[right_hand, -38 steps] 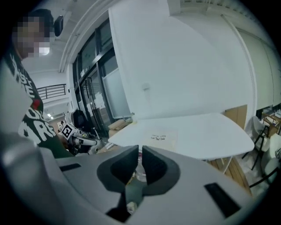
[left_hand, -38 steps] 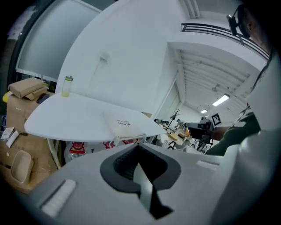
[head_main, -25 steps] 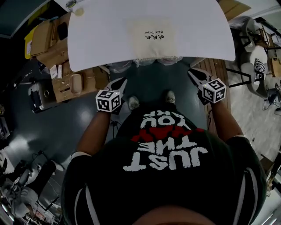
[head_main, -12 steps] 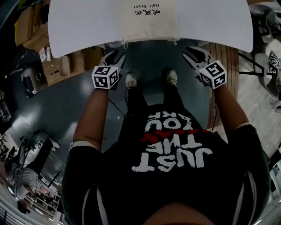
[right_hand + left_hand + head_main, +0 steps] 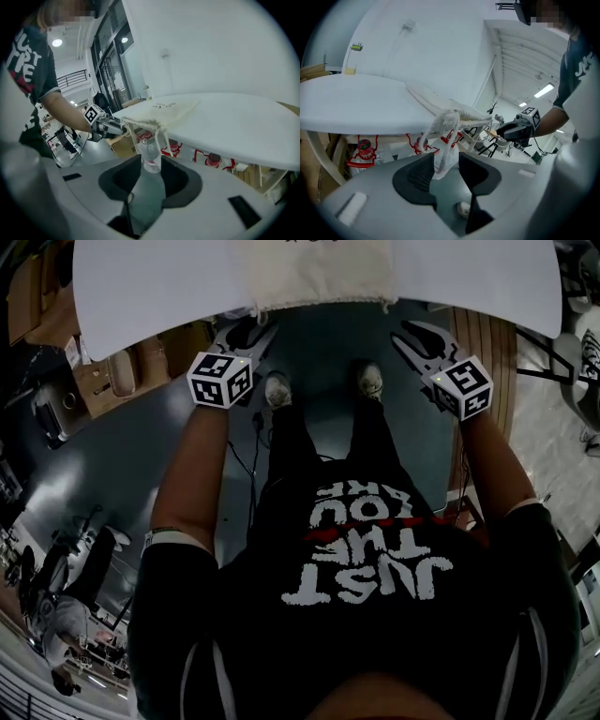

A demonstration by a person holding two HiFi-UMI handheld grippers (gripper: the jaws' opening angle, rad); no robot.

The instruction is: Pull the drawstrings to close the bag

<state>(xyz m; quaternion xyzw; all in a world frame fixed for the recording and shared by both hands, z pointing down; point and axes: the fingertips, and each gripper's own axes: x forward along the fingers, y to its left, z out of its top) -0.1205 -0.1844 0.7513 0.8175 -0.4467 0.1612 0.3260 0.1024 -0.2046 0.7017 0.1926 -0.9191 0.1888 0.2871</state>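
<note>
left gripper: my jaws have just been opening, now wide, left drawstring hangs in line with the gap, unpinched | right gripper: jaws wide, right drawstring dangles ahead, untouched | cloth bag flat at white table near edge

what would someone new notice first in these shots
A cream cloth bag lies at the near edge of a big white table, its drawstrings dangling over the edge. Just below, the left gripper and right gripper hover at the bag's two corners, both open. The left's jaws have just been opening, with a drawstring loop in their gap, not pinched.
</note>
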